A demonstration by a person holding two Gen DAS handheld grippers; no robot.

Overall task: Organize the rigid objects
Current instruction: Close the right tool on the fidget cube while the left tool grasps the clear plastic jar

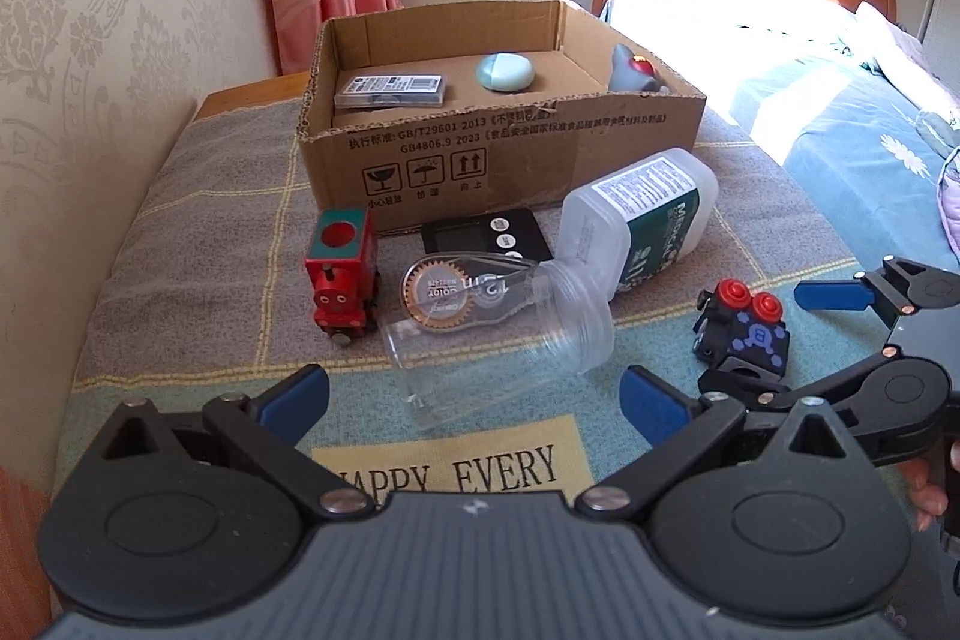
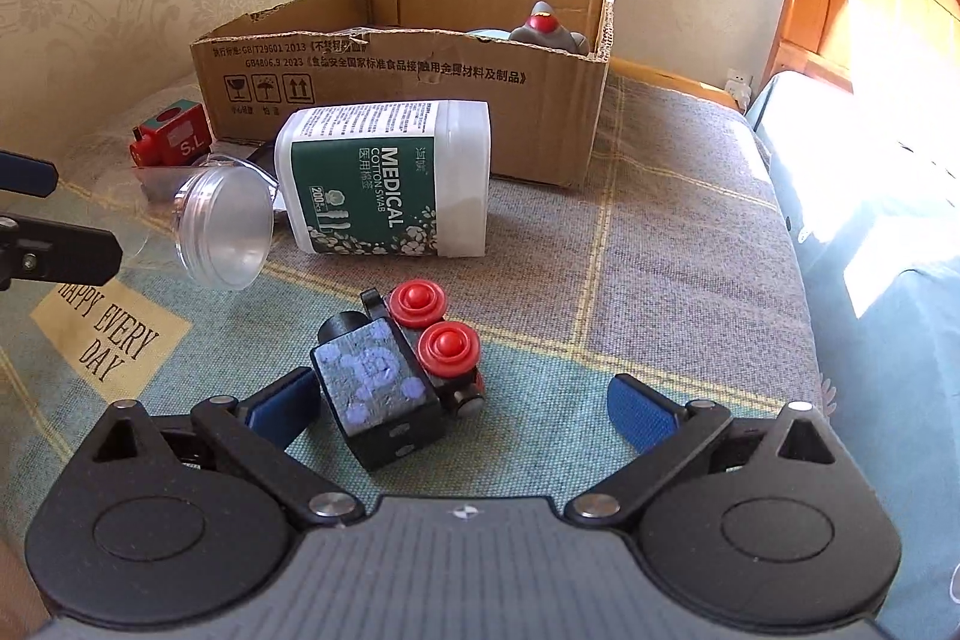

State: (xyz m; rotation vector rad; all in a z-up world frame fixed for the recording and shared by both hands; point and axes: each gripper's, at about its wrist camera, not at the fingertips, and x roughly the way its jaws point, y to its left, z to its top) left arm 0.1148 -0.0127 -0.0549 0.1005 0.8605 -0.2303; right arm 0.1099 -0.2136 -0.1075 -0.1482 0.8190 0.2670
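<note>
black toy train [image 2: 399,376] w/ red knobs lies on the counter [image 2: 660,244] between the wide-open fingers of the right tool [image 2: 465,415], touching the left finger, not gripped. left tool [image 1: 474,400] also wide open, holding nothing, clear jar [image 1: 480,358] just ahead. cardboard box [image 1: 498,148] at back holds a small case [image 1: 390,91], a blue-green puck [image 1: 505,71] & a gray toy [image 1: 633,70].

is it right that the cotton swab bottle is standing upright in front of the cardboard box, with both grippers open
Not quite. The cotton swab bottle is lying on its side, not upright, as the right wrist view shows. The rest holds: it lies in front of the cardboard box, and both the left gripper and the right gripper are open.
</note>
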